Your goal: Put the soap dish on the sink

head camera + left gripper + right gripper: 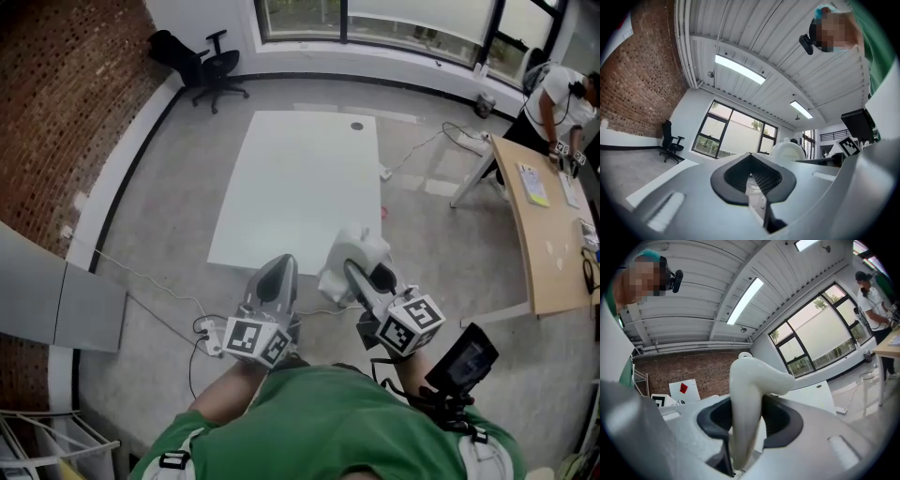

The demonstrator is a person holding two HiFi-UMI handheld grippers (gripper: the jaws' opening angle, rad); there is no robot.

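1. The white dish is clamped in the right claw. It stands on edge between the black pads, and its top curves off to the right of the right gripper view.
2. In the head view the dish sits just below the centre of the frame. It is held in the air over the grey floor, by the near edge of a white surface.
3. The right claw is closed on the dish, with a pad pressed against each side.
4. The left claw is just to the left of the right one in the head view, beside it and apart from the dish. Its jaws are drawn together with nothing between them; only a thin slit shows in the left gripper view.
5. A cable trails over the floor at lower left.
6. A brick wall fills the upper left, with a black chair beside it near the top of the frame.
7. A wooden surface carrying papers runs down the right edge, and a person in white leans over its far end at upper right.
8. Windows line the top of the frame.
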